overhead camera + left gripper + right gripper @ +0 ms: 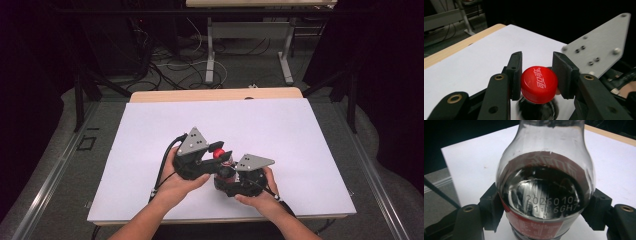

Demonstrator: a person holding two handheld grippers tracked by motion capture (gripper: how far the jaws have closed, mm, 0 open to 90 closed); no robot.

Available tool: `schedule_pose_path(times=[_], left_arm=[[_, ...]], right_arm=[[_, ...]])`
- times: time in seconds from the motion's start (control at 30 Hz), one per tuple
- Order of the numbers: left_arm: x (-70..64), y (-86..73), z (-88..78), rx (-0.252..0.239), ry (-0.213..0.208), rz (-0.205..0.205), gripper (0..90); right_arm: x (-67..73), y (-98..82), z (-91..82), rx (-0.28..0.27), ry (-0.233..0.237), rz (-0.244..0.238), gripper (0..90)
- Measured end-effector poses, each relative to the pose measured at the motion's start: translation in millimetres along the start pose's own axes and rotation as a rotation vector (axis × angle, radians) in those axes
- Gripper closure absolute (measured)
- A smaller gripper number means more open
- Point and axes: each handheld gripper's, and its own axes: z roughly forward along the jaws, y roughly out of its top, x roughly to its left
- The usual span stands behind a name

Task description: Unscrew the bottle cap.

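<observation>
A clear cola bottle (544,177) with dark drink, a red label and a red cap (539,83) is held between both grippers over the white sheet (260,125). My left gripper (538,72) is shut on the cap, one pad on each side of it. My right gripper (544,206) is shut on the bottle's body near its shoulder, where a printed date code shows. In the high view the left gripper (216,151) and right gripper (227,172) meet near the table's front middle, with the red cap (219,153) between them. A person's hands hold both.
The white sheet covers most of a wooden table (215,94). The right gripper's grey plate (599,45) stands close beside the left jaws. Beyond the table lie floor cables (175,65) and the legs of another table (210,55).
</observation>
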Motion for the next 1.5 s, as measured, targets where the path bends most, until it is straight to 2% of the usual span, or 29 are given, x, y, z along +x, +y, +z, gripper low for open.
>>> schedule_pose_path(times=[0.03, 0.07, 0.33, 0.47, 0.5, 0.67, 0.93, 1.17, 1.2, 1.4, 1.47, 1.5], left_arm=[[3.2, -2.4, 0.3, 0.0, 0.011, -0.013, 61.4], [7.4, -4.7, 0.0, 0.009, 0.018, -0.016, 61.4], [33.8, -24.9, -5.0, -0.006, 0.074, -0.083, 61.4], [43.4, -34.5, -7.4, -0.011, 0.099, -0.097, 61.4], [45.2, -37.1, -7.9, -0.008, 0.099, -0.1, 61.4], [50.1, -47.0, -6.7, -0.01, 0.12, -0.099, 61.3], [55.1, -57.7, -4.7, -0.01, 0.142, -0.114, 61.4], [59.6, -68.1, -2.3, -0.005, 0.15, -0.128, 61.4], [60.1, -69.4, -2.0, -0.001, 0.146, -0.127, 61.4], [63.0, -77.9, 1.6, 0.003, 0.163, -0.13, 61.4], [64.3, -80.2, 2.9, 0.012, 0.162, -0.136, 61.4], [65.2, -81.1, 3.3, 0.017, 0.16, -0.137, 61.4]], right_arm=[[-0.9, 0.3, 0.6, -0.003, -0.01, 0.012, 29.4], [-3.2, 0.5, 1.3, -0.004, -0.015, 0.003, 29.4], [-19.8, 6.3, 8.0, -0.015, -0.066, -0.002, 29.4], [-31.0, 10.0, 12.6, -0.001, -0.09, 0.0, 29.3], [-33.6, 10.5, 14.8, -0.016, -0.102, 0.002, 29.4], [-46.3, 15.1, 23.2, -0.021, -0.119, 0.024, 29.3], [-58.8, 23.4, 38.7, -0.027, -0.159, 0.029, 29.3], [-74.4, 27.9, 54.6, -0.03, -0.186, 0.062, 29.3], [-77.2, 28.7, 56.7, -0.014, -0.19, 0.068, 29.3], [-93.1, 34.3, 73.5, -0.019, -0.232, 0.086, 29.3], [-96.5, 37.7, 78.1, -0.01, -0.238, 0.111, 29.3], [-99.8, 39.3, 81.4, -0.019, -0.245, 0.096, 29.3]])
